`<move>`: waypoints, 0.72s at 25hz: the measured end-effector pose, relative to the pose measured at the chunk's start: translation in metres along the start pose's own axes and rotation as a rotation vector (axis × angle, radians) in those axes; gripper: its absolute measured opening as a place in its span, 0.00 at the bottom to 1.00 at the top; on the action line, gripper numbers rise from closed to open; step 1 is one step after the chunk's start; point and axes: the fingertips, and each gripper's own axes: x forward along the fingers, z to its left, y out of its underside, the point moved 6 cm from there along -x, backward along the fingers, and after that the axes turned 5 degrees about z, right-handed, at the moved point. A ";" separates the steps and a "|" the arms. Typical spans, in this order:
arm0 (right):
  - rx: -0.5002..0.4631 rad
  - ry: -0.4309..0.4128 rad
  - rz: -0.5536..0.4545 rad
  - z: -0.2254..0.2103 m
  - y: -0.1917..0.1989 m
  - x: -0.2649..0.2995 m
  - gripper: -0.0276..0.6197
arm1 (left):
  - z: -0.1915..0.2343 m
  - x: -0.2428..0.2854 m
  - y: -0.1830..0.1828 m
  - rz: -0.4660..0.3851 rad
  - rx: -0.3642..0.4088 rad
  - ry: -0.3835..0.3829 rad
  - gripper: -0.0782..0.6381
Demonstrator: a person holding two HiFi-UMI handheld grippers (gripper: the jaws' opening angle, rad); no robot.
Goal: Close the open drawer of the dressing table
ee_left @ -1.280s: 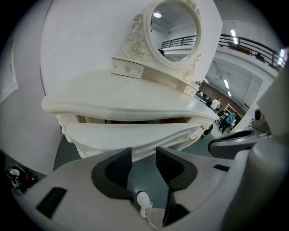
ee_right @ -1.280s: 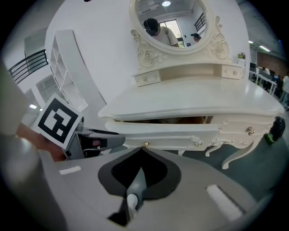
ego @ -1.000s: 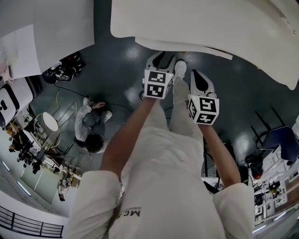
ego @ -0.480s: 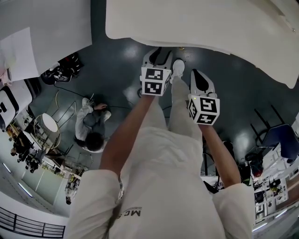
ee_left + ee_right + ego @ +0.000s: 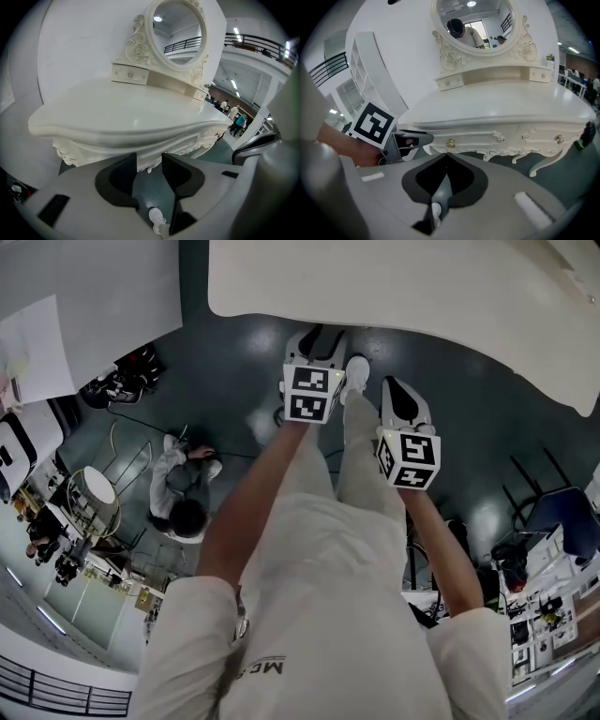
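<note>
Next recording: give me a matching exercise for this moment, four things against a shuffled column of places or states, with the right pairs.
Things
1. left gripper
2. right gripper
3. oval mirror
4. gold knob

Places or states
A. on a drawer front
B. jaws together
C. at the back of the dressing table top
D. jaws apart, nothing between them

Pairs: 1-D, 2-B, 3-C, 4-A

Right tongs (image 5: 445, 158) closed together, white dressing table (image 5: 501, 110) ahead, left tongs (image 5: 421, 138) near it
</note>
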 end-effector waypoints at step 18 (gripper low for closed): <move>-0.011 0.009 -0.007 0.009 0.000 -0.001 0.04 | 0.010 0.001 -0.007 -0.015 0.046 0.006 0.32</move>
